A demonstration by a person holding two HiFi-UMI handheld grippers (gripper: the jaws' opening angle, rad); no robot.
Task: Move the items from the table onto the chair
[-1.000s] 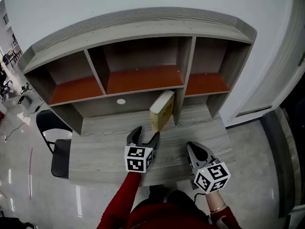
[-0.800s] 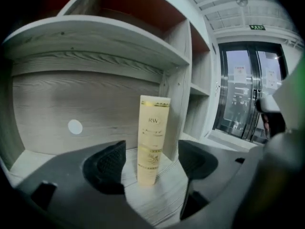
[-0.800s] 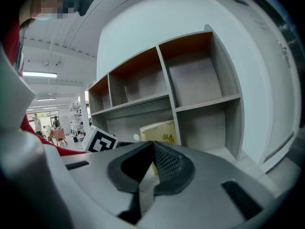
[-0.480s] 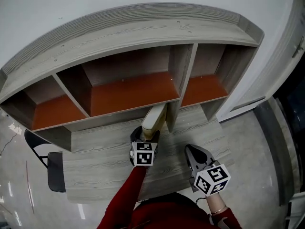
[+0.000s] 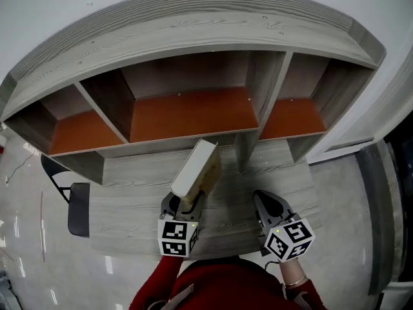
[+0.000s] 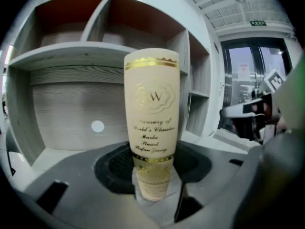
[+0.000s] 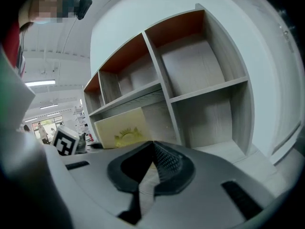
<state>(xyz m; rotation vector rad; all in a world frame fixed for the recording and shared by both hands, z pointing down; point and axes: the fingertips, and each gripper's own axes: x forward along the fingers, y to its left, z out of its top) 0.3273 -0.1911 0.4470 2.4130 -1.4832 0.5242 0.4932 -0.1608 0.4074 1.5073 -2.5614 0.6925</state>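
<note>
My left gripper is closing its jaws on the cream, gold-lettered hardback book, which tilts above the middle of the grey wooden table. My right gripper is pinched together and empty. Nothing is on the black chair at the left yet, so I judge the whole carry is left to do.

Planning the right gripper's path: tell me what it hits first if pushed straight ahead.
The right gripper would probably meet the shelf unit's upright divider first, right of the book; depth is unclear.
</note>
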